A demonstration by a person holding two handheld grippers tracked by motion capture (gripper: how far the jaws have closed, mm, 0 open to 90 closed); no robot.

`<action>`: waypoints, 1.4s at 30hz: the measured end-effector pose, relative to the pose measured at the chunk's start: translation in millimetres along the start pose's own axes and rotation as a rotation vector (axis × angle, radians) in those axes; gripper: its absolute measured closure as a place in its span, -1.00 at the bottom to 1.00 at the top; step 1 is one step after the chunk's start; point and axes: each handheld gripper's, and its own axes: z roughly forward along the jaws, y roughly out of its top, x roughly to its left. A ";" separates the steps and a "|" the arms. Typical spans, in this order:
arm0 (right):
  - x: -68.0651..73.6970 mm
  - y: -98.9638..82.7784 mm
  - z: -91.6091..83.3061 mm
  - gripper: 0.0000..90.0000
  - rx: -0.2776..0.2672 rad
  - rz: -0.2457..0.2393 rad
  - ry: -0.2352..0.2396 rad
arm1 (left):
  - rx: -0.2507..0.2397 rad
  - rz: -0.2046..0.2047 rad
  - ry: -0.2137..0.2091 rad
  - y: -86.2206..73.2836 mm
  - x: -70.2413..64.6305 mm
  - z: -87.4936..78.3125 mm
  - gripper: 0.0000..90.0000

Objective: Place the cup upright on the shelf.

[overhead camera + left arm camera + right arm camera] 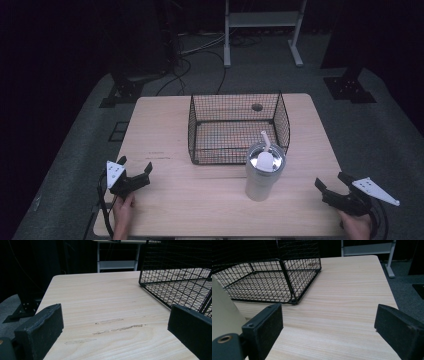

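A silvery tumbler (263, 176) with a lid and a white straw stands upright on the wooden table (160, 135), just in front of the near right corner of a black wire basket (192, 127). I see nothing inside the basket. My left gripper (135, 164) rests open near the table's front left, well apart from both. My right gripper (329, 179) is open at the front right, to the right of the tumbler. In the left gripper view the open jaws (115, 327) frame bare wood, with the basket (175, 262) ahead right. In the right gripper view the gripper (329, 325) stands open, the tumbler (222, 312) at its left edge and the basket (299, 255) beyond.
Dark grey floor surrounds the table. A white metal stand (262, 25) and cables (195, 55) lie on the floor beyond the far edge. A small round hole (257, 107) sits in the tabletop behind the basket. Bare wood lies left of the basket and between the grippers.
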 end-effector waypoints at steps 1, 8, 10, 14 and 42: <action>-0.3 0.3 -0.1 -0.83 -0.002 -0.001 0.000 | 0.001 0.001 0.000 0.0 -0.1 0.0 -1.00; 3.6 3.3 -0.6 -0.83 -0.002 -0.014 0.002 | -0.001 0.002 0.001 -0.1 -0.3 -0.2 -1.00; 8.2 5.4 -1.8 -0.83 -0.002 -0.021 0.014 | -0.004 0.002 -0.002 -0.1 -0.2 -0.3 -1.00; 17.3 9.7 -6.1 -0.83 -0.008 -0.019 0.033 | -0.004 0.004 -0.001 -0.2 -0.2 -0.8 -1.00; 113.6 19.8 5.6 -0.83 0.064 -0.240 0.308 | -0.006 0.001 -0.004 -0.2 0.0 -1.1 -1.00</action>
